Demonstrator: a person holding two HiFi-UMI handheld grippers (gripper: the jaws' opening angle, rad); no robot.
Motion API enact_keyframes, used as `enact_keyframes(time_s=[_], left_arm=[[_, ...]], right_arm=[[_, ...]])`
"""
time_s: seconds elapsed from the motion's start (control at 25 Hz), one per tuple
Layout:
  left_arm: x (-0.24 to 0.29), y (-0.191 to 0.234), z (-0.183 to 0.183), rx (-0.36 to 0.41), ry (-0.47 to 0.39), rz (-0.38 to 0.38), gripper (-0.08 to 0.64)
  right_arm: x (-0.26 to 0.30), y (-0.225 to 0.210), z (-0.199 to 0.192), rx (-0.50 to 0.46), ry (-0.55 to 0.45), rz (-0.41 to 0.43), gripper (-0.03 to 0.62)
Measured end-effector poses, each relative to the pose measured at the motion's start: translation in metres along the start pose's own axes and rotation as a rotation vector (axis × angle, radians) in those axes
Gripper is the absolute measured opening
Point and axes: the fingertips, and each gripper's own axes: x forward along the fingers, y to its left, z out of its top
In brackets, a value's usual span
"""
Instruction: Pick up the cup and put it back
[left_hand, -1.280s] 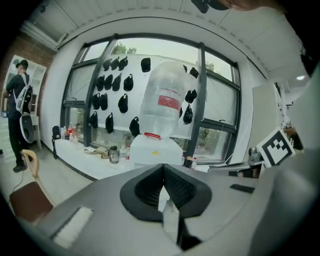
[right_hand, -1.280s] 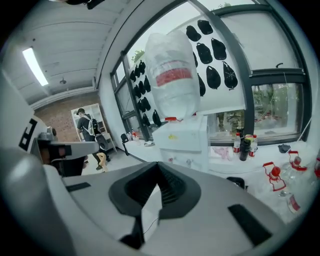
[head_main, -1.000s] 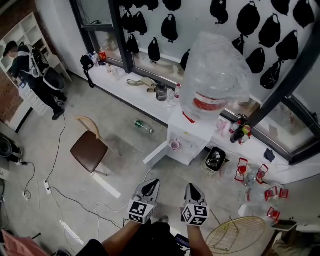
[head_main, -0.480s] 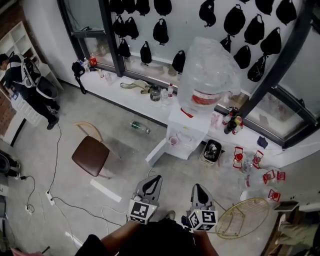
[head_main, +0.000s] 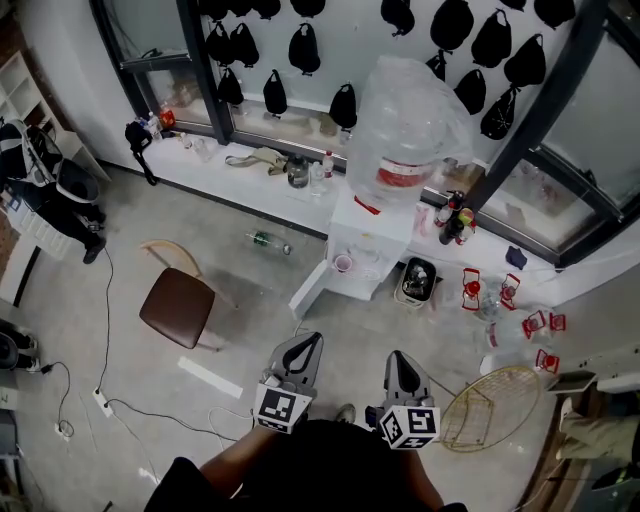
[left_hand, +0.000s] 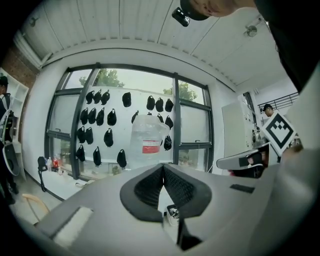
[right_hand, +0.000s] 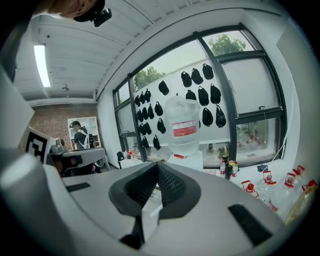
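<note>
A small pink cup (head_main: 343, 263) stands in the niche of the white water dispenser (head_main: 372, 235), under the big clear bottle (head_main: 410, 128). In the head view both grippers are held low and close to my body, well short of the dispenser. My left gripper (head_main: 303, 350) is shut with nothing between its pads. My right gripper (head_main: 399, 368) is shut too and holds nothing. In the left gripper view the bottle (left_hand: 148, 140) shows above the shut left gripper (left_hand: 163, 170). In the right gripper view the bottle (right_hand: 183, 125) rises above the shut right gripper (right_hand: 157, 170).
A brown chair (head_main: 176, 303) stands on the floor at the left, with cables (head_main: 110, 330) beside it. A wire basket (head_main: 487, 410) lies at the right, near red-capped bottles (head_main: 470, 289). A green bottle (head_main: 267, 241) lies by the window ledge (head_main: 250, 170). A person (head_main: 45, 180) stands far left.
The view has shifted: the dispenser and the window ledge have slid up in the picture and both grippers sit a little lower. Both stay shut.
</note>
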Motion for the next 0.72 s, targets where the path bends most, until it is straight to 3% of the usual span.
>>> enact_keyframes(time_s=[0.72], left_arm=[[-0.014, -0.002, -0.009, 0.001, 0.009, -0.014, 0.008]], right_arm=[[-0.011, 0.010, -0.010, 0.023, 0.003, -0.010, -0.006]])
